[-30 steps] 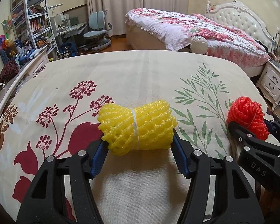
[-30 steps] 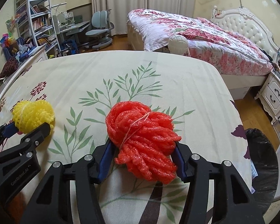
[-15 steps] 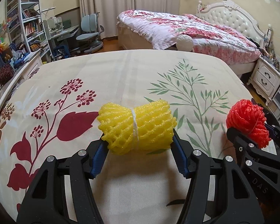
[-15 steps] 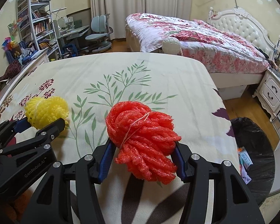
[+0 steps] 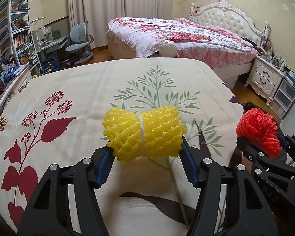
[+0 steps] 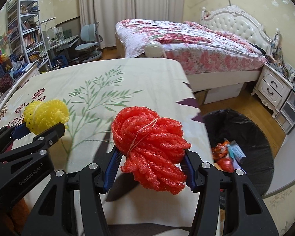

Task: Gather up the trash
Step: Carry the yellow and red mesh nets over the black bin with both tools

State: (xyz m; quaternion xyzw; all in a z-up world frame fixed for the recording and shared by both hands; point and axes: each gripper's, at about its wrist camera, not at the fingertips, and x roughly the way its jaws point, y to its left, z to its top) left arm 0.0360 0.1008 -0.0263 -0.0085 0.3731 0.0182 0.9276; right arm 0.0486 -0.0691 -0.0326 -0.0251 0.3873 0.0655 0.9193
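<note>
My left gripper (image 5: 146,155) is shut on a yellow foam net bundle (image 5: 144,132) tied with white string, held above the floral sheet. It also shows at the left of the right wrist view (image 6: 46,116). My right gripper (image 6: 150,161) is shut on a red foam net bundle (image 6: 150,145), near the bed's right edge; the red bundle also shows in the left wrist view (image 5: 258,129). A bin with a black bag (image 6: 251,129) stands on the floor to the right, holding several wrappers.
The cream floral sheet (image 5: 78,90) covers the bed under both grippers. A second bed with pink floral bedding (image 6: 196,45) stands behind. A white nightstand (image 6: 273,86) is at right. A desk, chair (image 5: 78,41) and bookshelf (image 5: 15,37) are at back left.
Both grippers have moved right with their bundles. The bin has come into fuller view at the right of the right wrist view.
</note>
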